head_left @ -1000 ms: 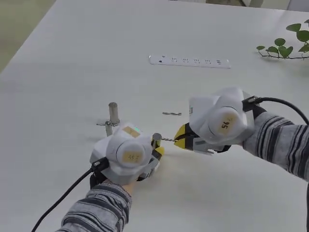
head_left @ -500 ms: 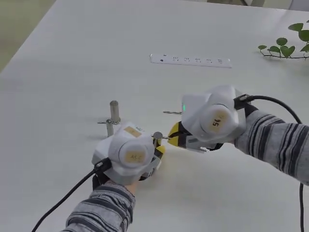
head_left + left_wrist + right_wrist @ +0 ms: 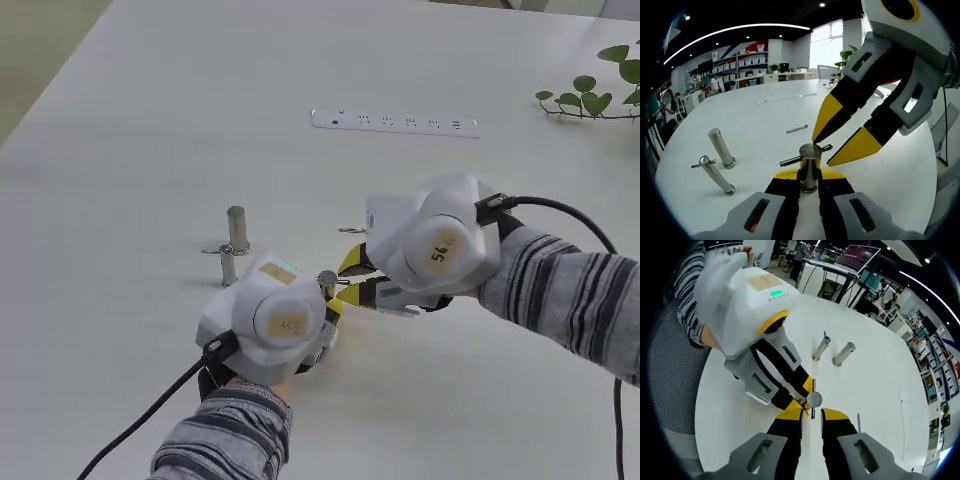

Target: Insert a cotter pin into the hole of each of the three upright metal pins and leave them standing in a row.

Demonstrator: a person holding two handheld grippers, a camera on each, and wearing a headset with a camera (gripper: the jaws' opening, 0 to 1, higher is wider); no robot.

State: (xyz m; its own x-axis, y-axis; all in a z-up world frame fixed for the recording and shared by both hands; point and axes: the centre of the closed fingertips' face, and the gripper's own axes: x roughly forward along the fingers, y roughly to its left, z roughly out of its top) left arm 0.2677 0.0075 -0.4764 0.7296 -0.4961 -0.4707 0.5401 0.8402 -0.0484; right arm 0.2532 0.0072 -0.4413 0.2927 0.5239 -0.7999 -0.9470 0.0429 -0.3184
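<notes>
Working on a white worktop. Pinching the left claw tight around an upright metal pin. Holding the right claw narrowly open just ahead, straddling the cotter pin sitting through that pin's hole. Spotting two other metal pins standing left of the left claw.

A white power strip lies on the table near a leafy plant.
</notes>
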